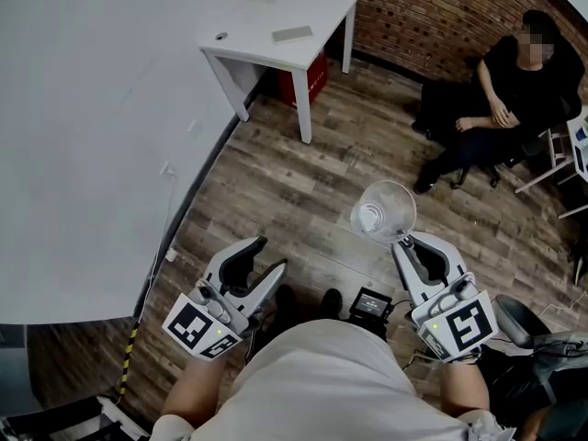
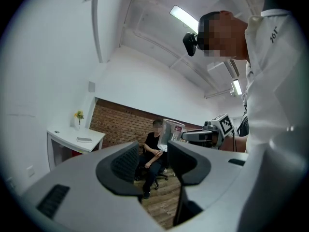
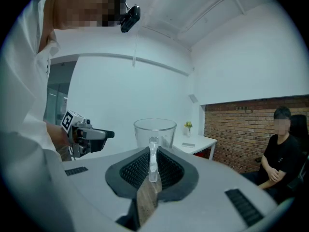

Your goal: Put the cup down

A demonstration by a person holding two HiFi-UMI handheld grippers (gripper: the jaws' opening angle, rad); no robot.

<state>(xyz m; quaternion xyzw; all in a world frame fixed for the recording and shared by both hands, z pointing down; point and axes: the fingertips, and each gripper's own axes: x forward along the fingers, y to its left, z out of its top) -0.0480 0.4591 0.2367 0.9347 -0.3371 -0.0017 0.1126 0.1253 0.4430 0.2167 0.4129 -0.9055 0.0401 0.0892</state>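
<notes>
1. My right gripper (image 1: pixel 409 241): jaws clamped on the handle (image 3: pixel 153 158) of the clear glass cup (image 1: pixel 383 211), which is held upright in the air above the wooden floor (image 1: pixel 303 191).
2. My left gripper (image 1: pixel 268 254): jaws spread apart, nothing between them (the cup appears only beyond them, well apart).
3. White table (image 1: pixel 276 49): against the brick wall (image 1: pixel 432 12), well away from the cup.
</notes>
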